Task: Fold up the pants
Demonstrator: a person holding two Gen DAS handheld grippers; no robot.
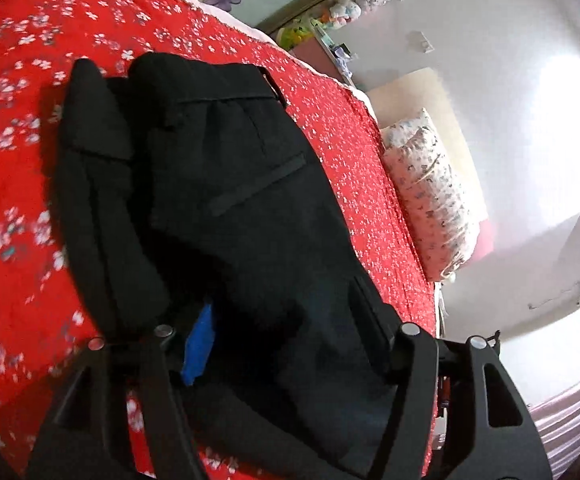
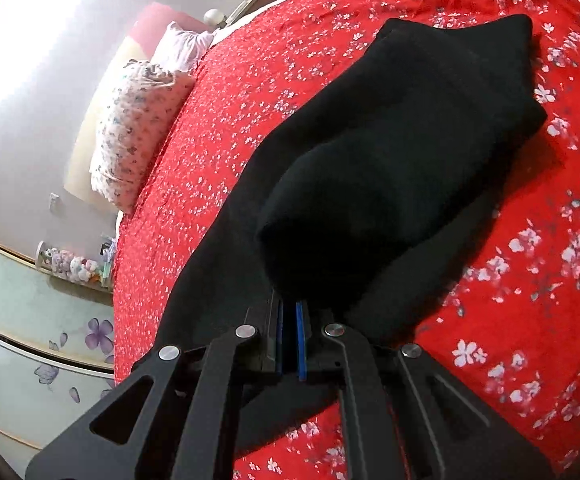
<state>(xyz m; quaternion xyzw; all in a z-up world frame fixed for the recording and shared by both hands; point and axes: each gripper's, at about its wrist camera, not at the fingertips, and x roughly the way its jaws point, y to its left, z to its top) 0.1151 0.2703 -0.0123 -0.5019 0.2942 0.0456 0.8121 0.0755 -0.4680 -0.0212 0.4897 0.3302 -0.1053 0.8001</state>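
Note:
Black pants [image 1: 229, 184] lie on a red flowered bedspread [image 1: 13, 148], with the waistband and a back pocket towards the far end and a folded leg layer on the left. My left gripper [image 1: 285, 344] is open, its jaws wide apart with the black cloth lying between them; one blue pad [image 1: 199, 344] shows. In the right wrist view the pants [image 2: 402, 152] bulge up in a folded roll. My right gripper [image 2: 290, 328] is shut on the near edge of that black cloth, with its blue pads [image 2: 300, 336] close together.
A flowered pillow [image 1: 430, 196] lies at the head of the bed, also in the right wrist view [image 2: 137, 128]. Beyond the bed's edge are a white wall, a shelf of plush toys [image 1: 350, 4] and a wardrobe with purple flowers [image 2: 93, 336].

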